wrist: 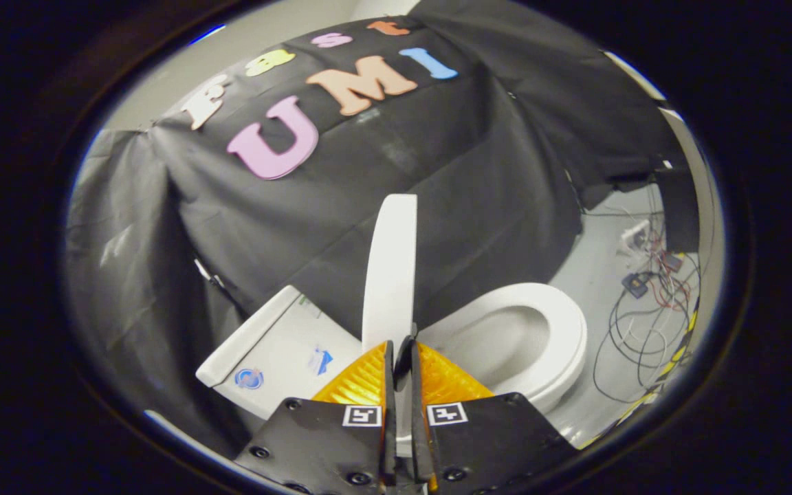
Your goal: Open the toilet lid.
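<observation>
The white toilet lid stands raised on edge, seen side-on, running up from between my fingers. My gripper is shut on the lid's lower edge, both fingers pressing its thin rim. To the right of the lid, the white seat ring and open bowl are exposed. To the left of the lid sits the white tank with small stickers on its top.
Black cloth wall hangs close behind the toilet. On the pale floor beyond the bowl lie tangled cables and small electronic boxes.
</observation>
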Demonstrator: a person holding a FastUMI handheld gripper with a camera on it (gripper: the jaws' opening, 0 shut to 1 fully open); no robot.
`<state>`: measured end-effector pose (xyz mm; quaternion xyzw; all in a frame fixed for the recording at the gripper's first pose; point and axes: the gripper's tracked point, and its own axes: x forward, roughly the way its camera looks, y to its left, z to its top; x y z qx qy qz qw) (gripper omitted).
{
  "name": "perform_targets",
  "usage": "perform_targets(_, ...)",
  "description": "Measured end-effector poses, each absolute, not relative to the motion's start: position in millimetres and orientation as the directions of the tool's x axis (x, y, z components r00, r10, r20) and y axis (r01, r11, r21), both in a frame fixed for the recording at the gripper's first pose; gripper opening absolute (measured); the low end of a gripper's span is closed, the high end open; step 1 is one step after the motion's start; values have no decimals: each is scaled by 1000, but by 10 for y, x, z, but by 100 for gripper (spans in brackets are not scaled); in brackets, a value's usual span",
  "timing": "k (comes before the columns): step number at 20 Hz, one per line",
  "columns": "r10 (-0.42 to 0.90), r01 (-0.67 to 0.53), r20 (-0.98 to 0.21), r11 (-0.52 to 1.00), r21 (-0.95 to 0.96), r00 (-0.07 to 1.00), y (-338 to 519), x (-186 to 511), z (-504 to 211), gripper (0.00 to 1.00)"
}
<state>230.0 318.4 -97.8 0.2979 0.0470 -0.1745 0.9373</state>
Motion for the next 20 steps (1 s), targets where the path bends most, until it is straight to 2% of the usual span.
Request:
perform_targets(7,-145,182,-115,880,439,983,3820,2706,-553,17)
perform_targets(12,-27,62,-96,926,373,995,4315,2942,-433,17)
perform_targets(20,70,-31,-107,944,328,992,4791,3214,-405,17)
